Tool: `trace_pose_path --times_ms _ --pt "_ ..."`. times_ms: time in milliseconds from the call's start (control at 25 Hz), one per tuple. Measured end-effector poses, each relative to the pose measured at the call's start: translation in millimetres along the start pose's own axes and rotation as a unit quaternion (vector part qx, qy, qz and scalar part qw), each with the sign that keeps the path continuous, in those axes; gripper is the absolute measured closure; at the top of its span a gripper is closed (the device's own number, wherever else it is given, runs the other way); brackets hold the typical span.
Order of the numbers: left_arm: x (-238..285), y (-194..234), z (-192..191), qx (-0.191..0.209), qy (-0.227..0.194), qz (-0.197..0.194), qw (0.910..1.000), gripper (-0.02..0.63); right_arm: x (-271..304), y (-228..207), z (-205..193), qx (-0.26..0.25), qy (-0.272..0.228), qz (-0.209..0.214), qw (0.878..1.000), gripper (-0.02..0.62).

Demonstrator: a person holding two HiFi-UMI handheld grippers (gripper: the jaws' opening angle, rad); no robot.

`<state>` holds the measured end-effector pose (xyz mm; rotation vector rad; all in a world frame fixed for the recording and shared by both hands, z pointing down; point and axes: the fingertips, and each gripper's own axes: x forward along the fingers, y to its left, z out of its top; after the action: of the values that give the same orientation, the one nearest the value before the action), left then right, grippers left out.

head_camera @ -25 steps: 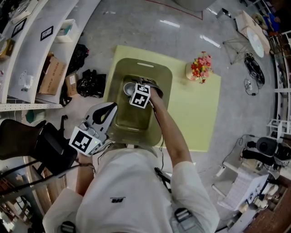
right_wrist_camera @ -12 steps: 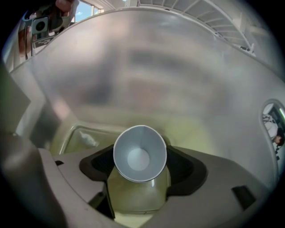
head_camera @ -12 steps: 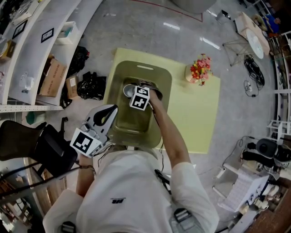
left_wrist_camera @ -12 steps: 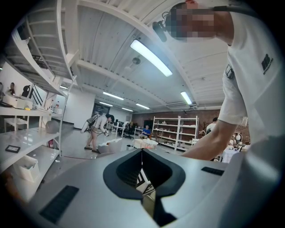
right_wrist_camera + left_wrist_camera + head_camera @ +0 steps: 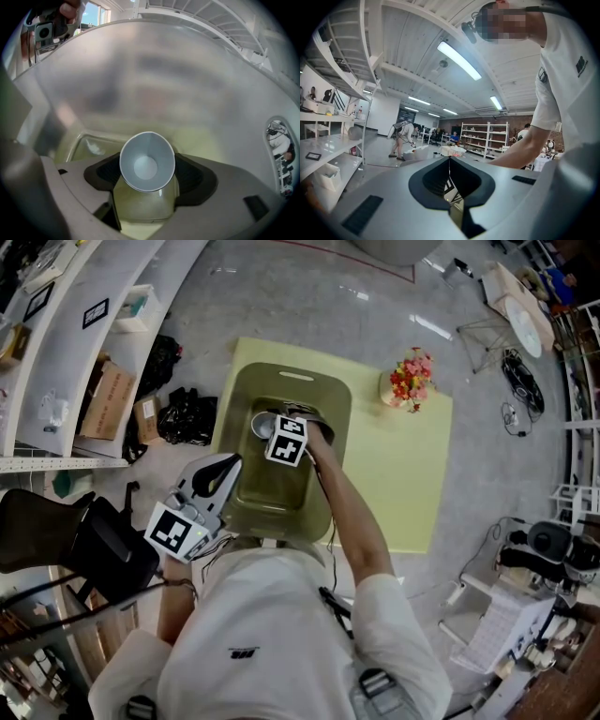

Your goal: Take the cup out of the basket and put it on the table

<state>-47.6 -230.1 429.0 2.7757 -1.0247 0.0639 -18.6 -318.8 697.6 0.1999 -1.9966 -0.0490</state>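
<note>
Cup [image 5: 147, 161] sits inside the basket [image 5: 253, 381], tilted, between the right tongs [image 5: 146, 176], which have just been closing and now pinch its sides. Left tongs [image 5: 450, 174] are closed on nothing, parked off to the side. Danger from here: that tapered wall may slide out on the lift, or the cup clips the basket rim short of the tabletop [image 5: 412, 474].

The head view looks steeply down from above the person's shoulders [image 5: 272, 634]. It is far enough off to take in the whole yellow surface [image 5: 412, 474], the olive basket [image 5: 323, 395] and the floor [image 5: 309, 306] around them. The right gripper view points steeply down into that same basket from very close, with the cup [image 5: 147, 161] at its centre. The left gripper view faces nearly level across the room toward distant shelving [image 5: 480, 137] and ceiling lights [image 5: 458, 61].
</note>
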Motion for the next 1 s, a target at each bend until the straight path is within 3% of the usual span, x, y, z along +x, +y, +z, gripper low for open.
trace_pose_path --times_ms 560,1000 --pt "2 -10 4 0.007 0.0 -0.012 0.9999 0.594 -68 5 33 0.018 -0.041 -0.026 0.999 0.245" --pt "16 -28 11 0.013 -0.006 -0.043 0.999 0.594 -153 4 44 0.046 -0.062 -0.076 0.994 0.245"
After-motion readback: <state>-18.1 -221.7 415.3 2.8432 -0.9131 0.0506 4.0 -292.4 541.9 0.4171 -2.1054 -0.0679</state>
